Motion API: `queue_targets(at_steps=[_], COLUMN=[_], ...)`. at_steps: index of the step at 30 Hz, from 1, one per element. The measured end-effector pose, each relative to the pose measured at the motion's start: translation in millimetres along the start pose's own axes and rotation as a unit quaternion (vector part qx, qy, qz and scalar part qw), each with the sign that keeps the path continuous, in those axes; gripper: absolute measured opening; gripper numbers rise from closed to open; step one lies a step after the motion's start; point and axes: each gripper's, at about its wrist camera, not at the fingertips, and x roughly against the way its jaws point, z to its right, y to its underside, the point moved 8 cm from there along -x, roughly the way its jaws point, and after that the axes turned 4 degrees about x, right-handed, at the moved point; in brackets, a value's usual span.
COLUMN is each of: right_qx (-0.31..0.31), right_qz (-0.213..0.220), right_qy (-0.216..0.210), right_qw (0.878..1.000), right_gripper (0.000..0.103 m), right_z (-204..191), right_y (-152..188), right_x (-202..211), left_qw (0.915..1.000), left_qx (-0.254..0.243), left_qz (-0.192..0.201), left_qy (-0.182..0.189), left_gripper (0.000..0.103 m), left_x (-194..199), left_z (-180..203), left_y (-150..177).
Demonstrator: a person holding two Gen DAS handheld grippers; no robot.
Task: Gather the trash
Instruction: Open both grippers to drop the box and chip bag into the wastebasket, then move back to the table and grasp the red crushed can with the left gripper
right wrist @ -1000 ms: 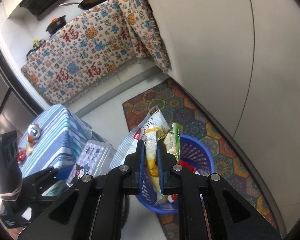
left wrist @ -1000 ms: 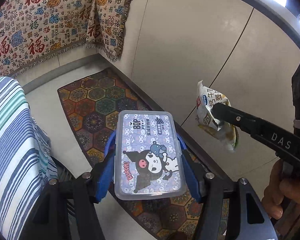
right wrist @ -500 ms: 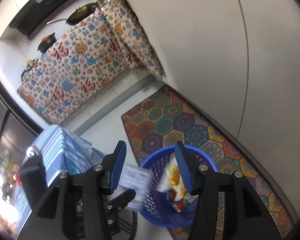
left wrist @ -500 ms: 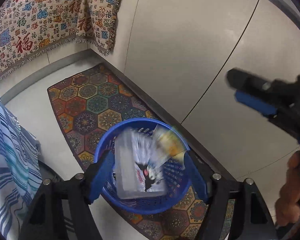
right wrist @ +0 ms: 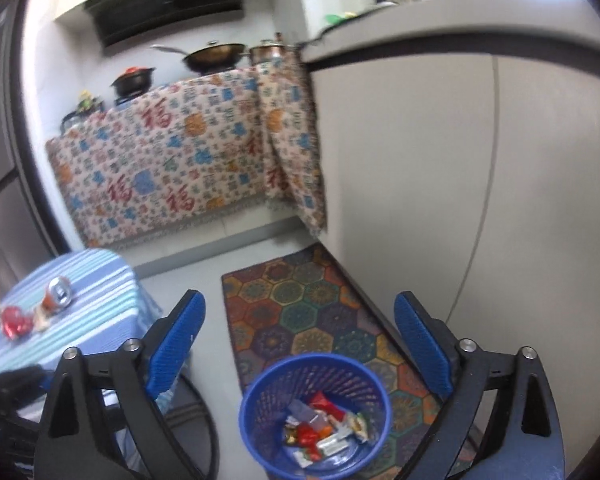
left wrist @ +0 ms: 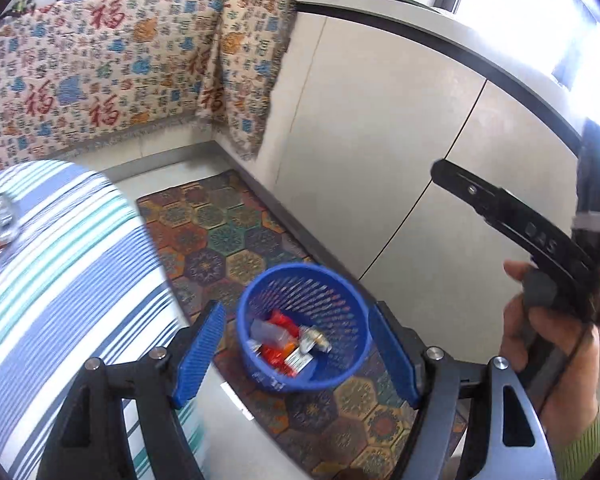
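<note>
Both tools empty above the bin

The left tool (left wrist: pixel 296 354) and right tool (right wrist: pixel 300 344) gape with nothing gripped, the right's jaws just opened; the trash (right wrist: pixel 322 426) lies below them in the blue basket (right wrist: pixel 260 432).

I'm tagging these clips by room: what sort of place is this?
Most likely a home kitchen: a wok and pots sit on a cloth-draped counter under a range hood, with pale cabinets alongside.

Home kitchen, probably: wok (right wrist: pixel 216 56), pots on counter (right wrist: pixel 440 16).
</note>
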Motion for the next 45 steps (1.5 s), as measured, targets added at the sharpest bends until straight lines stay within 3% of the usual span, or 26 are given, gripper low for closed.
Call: queue_targets(at_steps=[4, 8, 13, 16, 21, 24, 32, 36, 42, 45], right_qx=[0.041, 0.100, 0.170, 0.192, 0.216, 0.218, 0.231, 0.232, 0.232, 0.233], right_qz=[-0.031, -0.069, -0.102, -0.132, -0.165, -0.183, -0.200, -0.194, -0.193, -0.193], right_qy=[-0.050, -0.109, -0.174, -0.210, -0.211, -0.205, -0.200, -0.198, -0.200, -0.200], right_qw=[0.997, 0.987, 0.964, 0.950, 0.939, 0.937, 0.931, 0.932, 0.932, 0.932], right_gripper=[0.098, 0.098, 0.098, 0.098, 0.098, 0.098, 0.103, 0.103, 0.103, 0.103], right_z=[-63, -137, -228, -267, -305, -320, -341, -344, -345, -345], right_y=[15, 43, 81, 103, 123, 134, 143, 140, 138, 138], right_x=[4, 5, 8, 2, -23, -36, -55, -60, -62, -61], left_qw=[0.9983, 0.9928, 0.9764, 0.9671, 0.9574, 0.9543, 0.9511, 0.9523, 0.9496, 0.9458], left_qx=[0.019, 0.047, 0.087, 0.118, 0.144, 0.133, 0.138, 0.148, 0.193, 0.218], left_qz=[-0.016, -0.019, -0.013, -0.003, 0.000, 0.003, 0.005, 0.009, 0.080, 0.069], left_qy=[-0.052, -0.109, -0.197, -0.225, -0.250, -0.267, -0.276, -0.266, -0.234, -0.230], left_gripper=[0.077, 0.077, 0.077, 0.077, 0.077, 0.077, 0.096, 0.095, 0.095, 0.095], left_x=[44, 76, 110, 127, 133, 137, 132, 133, 152, 136], left_z=[-53, -119, -202, -241, -277, -286, -302, -313, -336, -359], left_y=[43, 81, 109, 116, 120, 123, 117, 106, 39, 14])
